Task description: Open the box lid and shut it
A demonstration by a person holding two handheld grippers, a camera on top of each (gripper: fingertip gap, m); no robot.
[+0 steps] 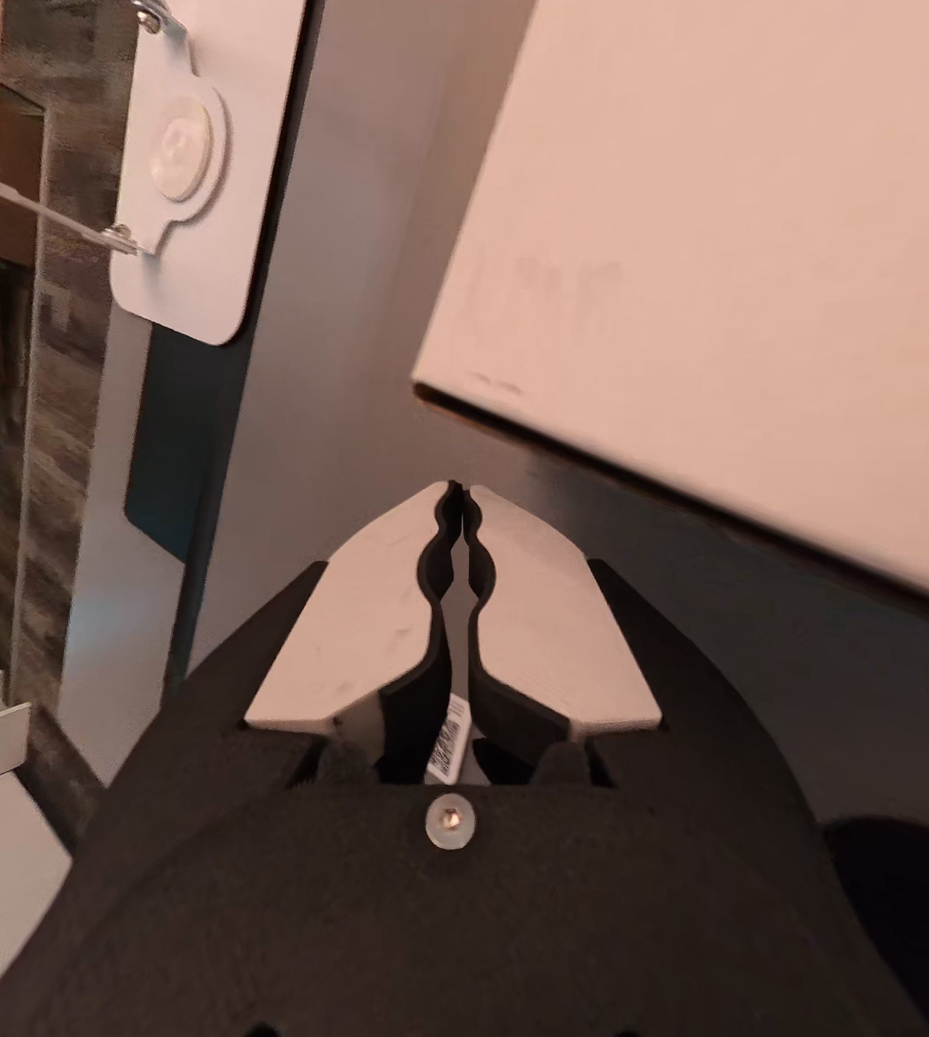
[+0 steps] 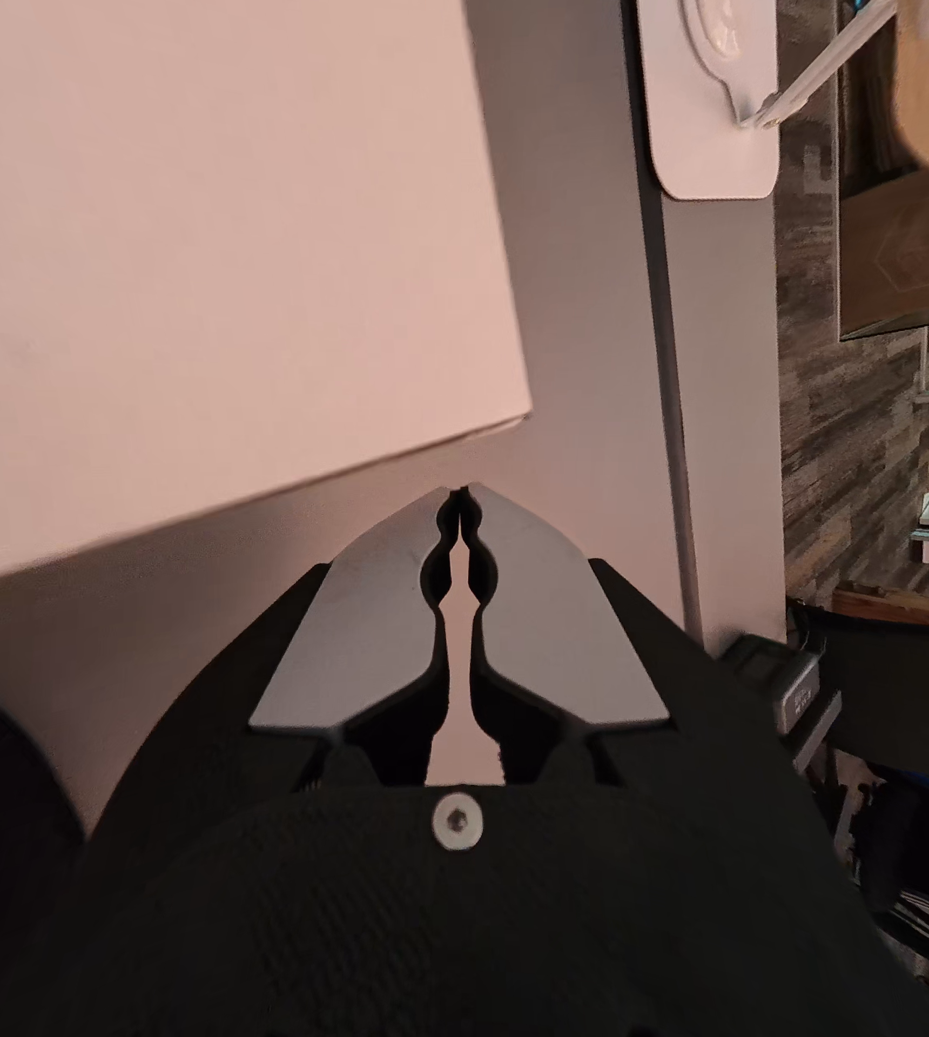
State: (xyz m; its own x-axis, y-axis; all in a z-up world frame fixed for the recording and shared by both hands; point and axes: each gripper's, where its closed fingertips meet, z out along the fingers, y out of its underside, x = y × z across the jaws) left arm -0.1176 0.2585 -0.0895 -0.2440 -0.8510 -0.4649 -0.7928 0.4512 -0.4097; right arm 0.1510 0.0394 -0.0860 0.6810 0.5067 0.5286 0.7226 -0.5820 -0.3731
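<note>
A large pale box with a flat lid (image 1: 731, 235) fills the upper right of the left wrist view; its dark lower edge runs just beyond my fingertips. My left gripper (image 1: 461, 489) is shut and empty, its tips close to the box's near left corner. In the right wrist view the same box (image 2: 198, 235) fills the upper left. My right gripper (image 2: 461, 494) is shut and empty, its tips just past the box's near right corner, over the grey table (image 2: 574, 449). The lid lies closed as far as I can see.
A white bracket plate with a metal rod (image 1: 187, 168) sits at the table's left edge; another plate (image 2: 715, 101) sits at the right edge. Beyond are patterned flooring (image 2: 844, 449), a brown cardboard box (image 2: 928, 224) and a black chair part (image 2: 872, 701).
</note>
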